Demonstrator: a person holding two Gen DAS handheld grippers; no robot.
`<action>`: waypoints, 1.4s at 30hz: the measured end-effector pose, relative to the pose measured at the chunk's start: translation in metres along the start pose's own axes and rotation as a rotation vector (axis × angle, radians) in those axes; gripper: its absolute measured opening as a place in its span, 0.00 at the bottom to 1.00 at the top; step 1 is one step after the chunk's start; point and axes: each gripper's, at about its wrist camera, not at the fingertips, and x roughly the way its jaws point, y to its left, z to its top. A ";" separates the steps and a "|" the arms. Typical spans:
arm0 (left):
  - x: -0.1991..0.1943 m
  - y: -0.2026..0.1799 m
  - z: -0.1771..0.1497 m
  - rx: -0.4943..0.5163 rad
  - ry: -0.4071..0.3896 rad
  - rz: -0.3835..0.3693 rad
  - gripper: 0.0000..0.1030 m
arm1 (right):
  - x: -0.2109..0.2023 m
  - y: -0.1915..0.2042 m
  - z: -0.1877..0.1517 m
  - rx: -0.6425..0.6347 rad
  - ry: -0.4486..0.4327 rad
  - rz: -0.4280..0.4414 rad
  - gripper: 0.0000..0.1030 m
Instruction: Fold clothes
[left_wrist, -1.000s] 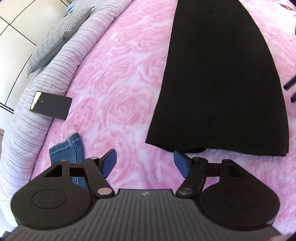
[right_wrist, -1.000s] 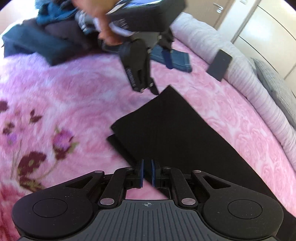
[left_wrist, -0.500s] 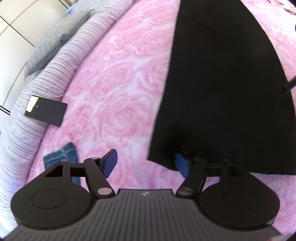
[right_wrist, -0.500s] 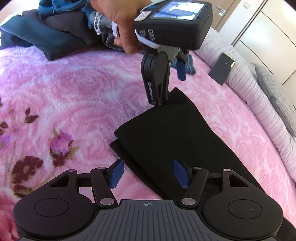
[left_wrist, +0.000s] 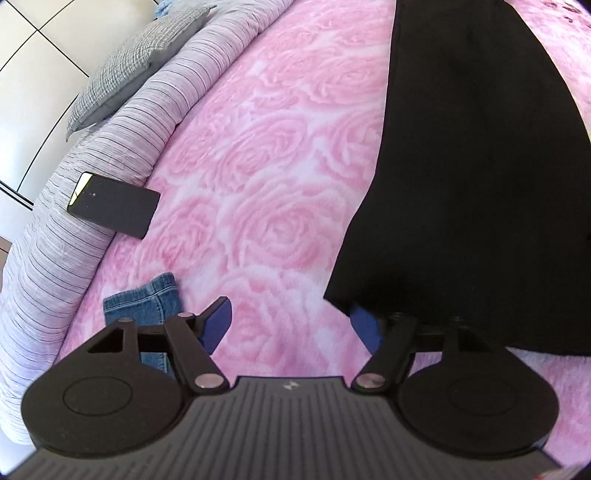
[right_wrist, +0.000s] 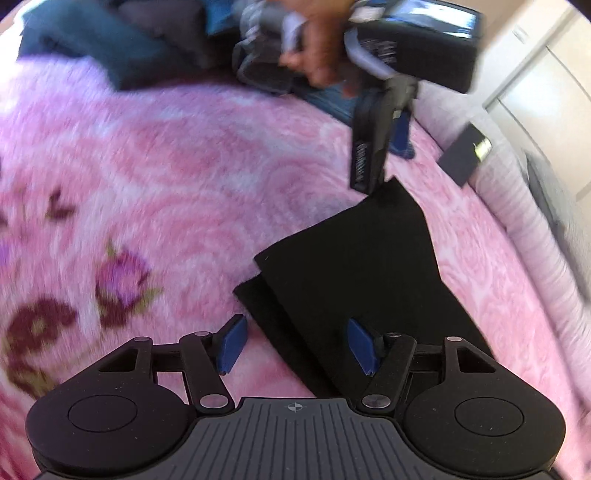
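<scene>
Since a second ago my right tongs went from pinched shut to spread wide, so they've just been opening, and the black garment they were pinching now lies loose on the bed with its folded edge between the blue pads, not pressed by either one. My left tongs slid sideways toward the garment's corner and have opened a touch more.

Left wrist view: the tongs are wide, nothing clamped. The black garment lies flat on the pink rose blanket, stretching away from me up the right side. Its near corner covers the top of my right pad, the left pad is over bare blanket. A bit of blue denim pokes out behind the left finger, a dark phone leans on the striped lilac bolster, and a grey checked pillow sits past that.

Right wrist view: pretty blurry. The garment is folded over, a lower layer sticking out on the left. My left hand holds the other tongs with a finger tip right at the garment's far corner; can't tell if it's touching. A heap of dark clothes sits at the far end of the blanket.
</scene>
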 end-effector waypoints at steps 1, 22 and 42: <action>-0.002 -0.003 -0.001 0.021 0.002 0.007 0.66 | 0.001 0.003 -0.001 -0.027 -0.010 -0.013 0.62; -0.053 -0.096 -0.009 0.686 -0.289 0.036 0.71 | -0.040 -0.069 0.010 0.170 -0.101 -0.017 0.08; -0.079 -0.097 0.216 0.971 -0.392 0.001 0.06 | -0.166 -0.215 -0.094 0.793 -0.237 -0.138 0.07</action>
